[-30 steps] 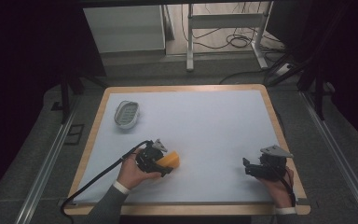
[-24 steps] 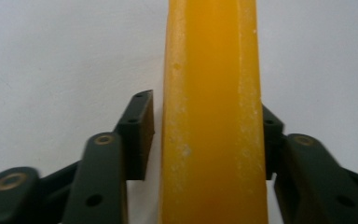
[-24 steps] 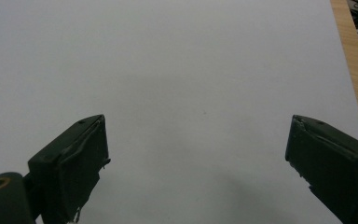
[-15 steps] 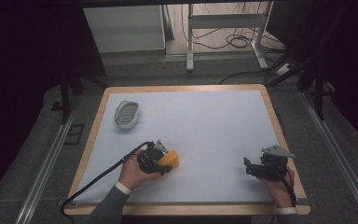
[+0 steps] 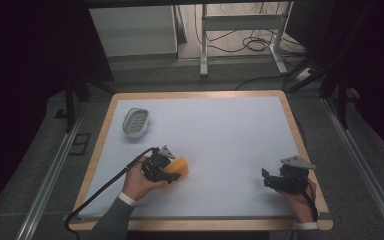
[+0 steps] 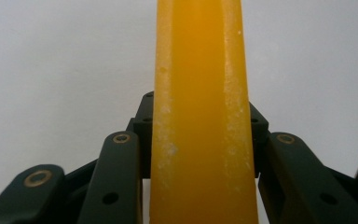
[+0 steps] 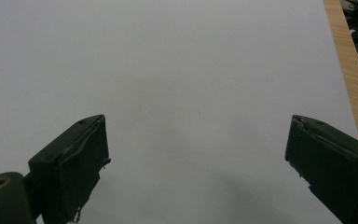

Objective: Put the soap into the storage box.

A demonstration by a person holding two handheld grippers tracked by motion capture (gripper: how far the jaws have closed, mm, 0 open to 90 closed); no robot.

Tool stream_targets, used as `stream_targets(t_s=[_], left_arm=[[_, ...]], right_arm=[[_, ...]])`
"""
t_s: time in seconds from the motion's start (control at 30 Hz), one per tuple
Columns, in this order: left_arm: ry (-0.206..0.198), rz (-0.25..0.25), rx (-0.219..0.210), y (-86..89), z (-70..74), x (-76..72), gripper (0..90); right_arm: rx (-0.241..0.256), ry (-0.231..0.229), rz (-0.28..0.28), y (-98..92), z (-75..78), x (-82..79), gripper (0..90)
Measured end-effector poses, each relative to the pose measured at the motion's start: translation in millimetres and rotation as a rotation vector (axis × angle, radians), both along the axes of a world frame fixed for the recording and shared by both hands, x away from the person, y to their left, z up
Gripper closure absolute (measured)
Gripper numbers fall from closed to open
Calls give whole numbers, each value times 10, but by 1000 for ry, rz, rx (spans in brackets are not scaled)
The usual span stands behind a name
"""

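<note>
In the high view the left gripper [image 5: 172,172] clamps an orange block [image 5: 180,165] low over the near-left part of the white table [image 5: 230,130], so the step in hand looks like carrying the block; the grey dish [image 5: 135,121] at the far left, well apart from it, seems a likely place for it, and the next move would then call for a lift and a swing toward that corner without tilting the block out of the grip. The right gripper [image 5: 272,180] rests near the near-right edge, holding nothing. The table has a wooden rim, a grey floor lies around it, and metal frame legs and loose cables stand beyond. In the left gripper view the block [image 6: 200,112] runs straight up between the jaws, pinched on both sides, with plain white surface behind. In the right gripper view the jaws stand wide apart over bare white top, the wooden rim [image 7: 349,70] at the right.
</note>
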State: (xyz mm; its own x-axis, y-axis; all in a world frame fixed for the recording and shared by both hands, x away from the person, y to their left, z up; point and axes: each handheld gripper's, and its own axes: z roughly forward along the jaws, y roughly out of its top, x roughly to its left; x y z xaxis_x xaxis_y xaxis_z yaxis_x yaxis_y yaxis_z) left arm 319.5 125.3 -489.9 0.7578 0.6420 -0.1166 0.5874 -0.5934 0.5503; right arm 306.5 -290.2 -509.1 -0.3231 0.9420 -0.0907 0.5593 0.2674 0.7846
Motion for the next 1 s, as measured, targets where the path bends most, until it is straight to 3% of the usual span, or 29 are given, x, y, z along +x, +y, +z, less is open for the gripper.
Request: stream_targets(t_s=[0.3,1.0], left_arm=[[-25,51,-26,189,156,89,609],[-37,108,-42,387,237,185,609]], right_arm=[[2,-2,-4,-7,4,3,61],[-3,6,-7,-5,-24,14,60]])
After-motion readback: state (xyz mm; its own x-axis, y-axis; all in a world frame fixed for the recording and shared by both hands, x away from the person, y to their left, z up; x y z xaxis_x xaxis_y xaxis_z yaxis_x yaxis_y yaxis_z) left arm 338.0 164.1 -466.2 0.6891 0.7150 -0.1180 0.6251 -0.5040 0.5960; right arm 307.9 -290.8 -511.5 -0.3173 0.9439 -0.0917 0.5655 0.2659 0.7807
